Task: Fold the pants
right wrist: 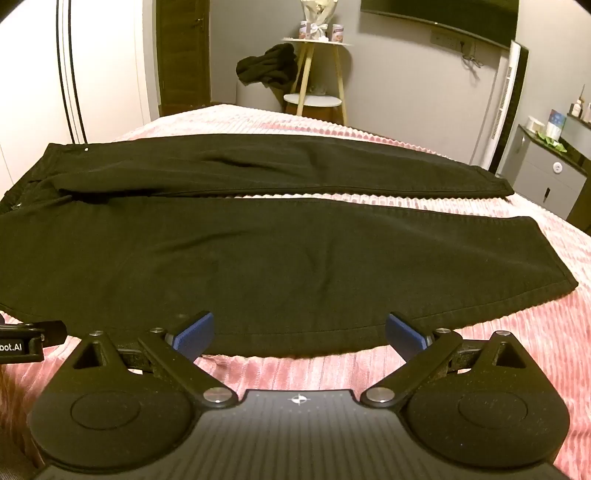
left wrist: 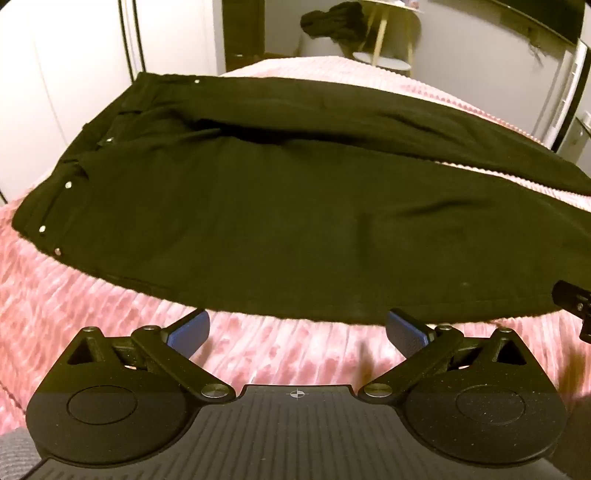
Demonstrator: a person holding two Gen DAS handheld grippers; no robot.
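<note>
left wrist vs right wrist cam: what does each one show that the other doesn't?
Left wrist only: the pants' waistband end with its metal rivets.

Right wrist only: both leg hems, the grey cabinet and the wall-mounted screen.

Both: the black pants laid flat on the pink bedspread, the dark clothing heap by the small round table, and each camera's own gripper, left gripper and right gripper, open at the near pant edge.

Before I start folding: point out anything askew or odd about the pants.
The black pants lie flat on the pink bedspread, legs apart. The far leg is bunched near the crotch. Nothing else stands out. Both grippers, left and right, are open.
</note>
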